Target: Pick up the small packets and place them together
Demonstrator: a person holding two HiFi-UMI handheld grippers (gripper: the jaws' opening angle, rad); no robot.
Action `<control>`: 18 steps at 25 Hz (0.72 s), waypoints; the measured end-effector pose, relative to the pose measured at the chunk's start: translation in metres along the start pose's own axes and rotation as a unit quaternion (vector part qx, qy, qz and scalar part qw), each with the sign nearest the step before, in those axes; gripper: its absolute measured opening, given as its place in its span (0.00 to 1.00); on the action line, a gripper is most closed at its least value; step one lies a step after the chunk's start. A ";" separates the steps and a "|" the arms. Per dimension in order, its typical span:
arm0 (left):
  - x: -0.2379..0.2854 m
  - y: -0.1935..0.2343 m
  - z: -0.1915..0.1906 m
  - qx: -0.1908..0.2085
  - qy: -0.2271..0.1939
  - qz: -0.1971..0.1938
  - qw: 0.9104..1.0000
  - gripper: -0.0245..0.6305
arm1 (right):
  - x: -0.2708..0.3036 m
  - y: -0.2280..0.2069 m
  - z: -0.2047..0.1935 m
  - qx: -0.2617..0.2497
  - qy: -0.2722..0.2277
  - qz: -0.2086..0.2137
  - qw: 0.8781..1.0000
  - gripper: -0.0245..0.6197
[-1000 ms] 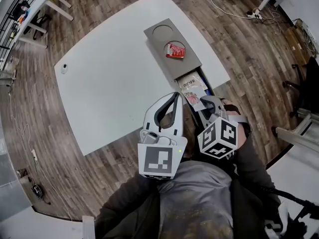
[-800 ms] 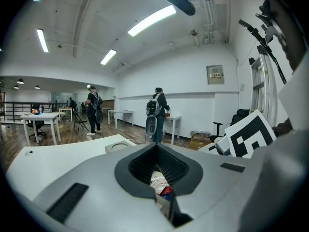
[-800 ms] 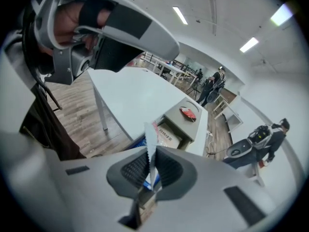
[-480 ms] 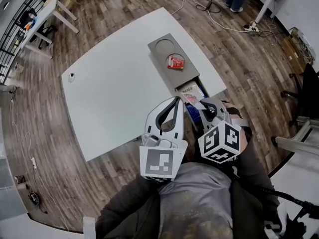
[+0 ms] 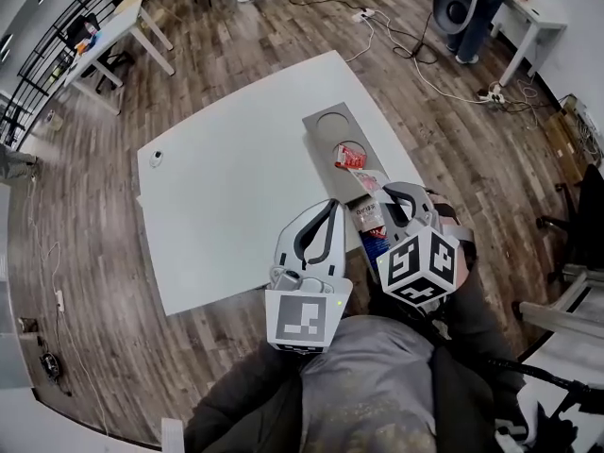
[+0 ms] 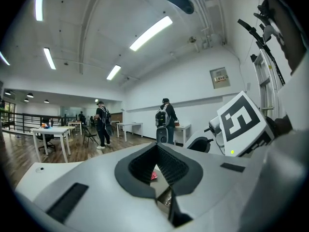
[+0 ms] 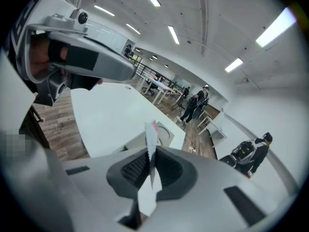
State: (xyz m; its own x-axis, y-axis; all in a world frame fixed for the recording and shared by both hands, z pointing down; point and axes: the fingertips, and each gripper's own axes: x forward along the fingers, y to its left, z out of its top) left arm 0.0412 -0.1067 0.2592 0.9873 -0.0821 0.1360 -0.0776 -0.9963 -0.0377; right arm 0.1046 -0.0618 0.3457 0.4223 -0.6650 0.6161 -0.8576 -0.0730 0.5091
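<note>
Right tool (image 7: 150, 154) is clenched on a thin white packet (image 7: 151, 139), which stands edge-on and upright between the pads, raised over the near edge of the white surface (image 5: 236, 187). Left tool (image 6: 157, 151) holds nothing; its jaws are together, and it hovers just beside the right tool. A red packet (image 5: 348, 156) lies on the grey tray (image 5: 319, 144), near the round recess (image 5: 332, 121). Further packets (image 5: 372, 220) show at the tray's near end.

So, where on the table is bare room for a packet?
Bare: the white table left of the grey tray, up to the small white object near its left corner. Crowded: the tray's near end, around the red packet.
</note>
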 end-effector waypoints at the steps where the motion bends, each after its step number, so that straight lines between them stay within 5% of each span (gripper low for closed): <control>1: 0.003 0.003 -0.001 -0.002 0.002 0.007 1.000 0.04 | 0.005 -0.006 0.002 -0.002 -0.003 0.000 1.000 0.07; 8: 0.019 0.042 -0.020 -0.031 0.027 0.073 0.997 0.04 | 0.067 -0.048 0.029 -0.025 -0.024 0.009 0.999 0.07; 18: 0.006 0.088 -0.054 -0.071 0.083 0.173 0.979 0.04 | 0.143 -0.050 0.032 -0.067 0.006 0.033 0.997 0.07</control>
State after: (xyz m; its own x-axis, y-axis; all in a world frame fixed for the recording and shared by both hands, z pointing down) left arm 0.0331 -0.1964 0.3103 0.8631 -0.4072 0.2989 -0.4341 -0.9005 0.0268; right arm 0.1987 -0.1771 0.3896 0.3712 -0.6555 0.6576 -0.8365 0.0713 0.5432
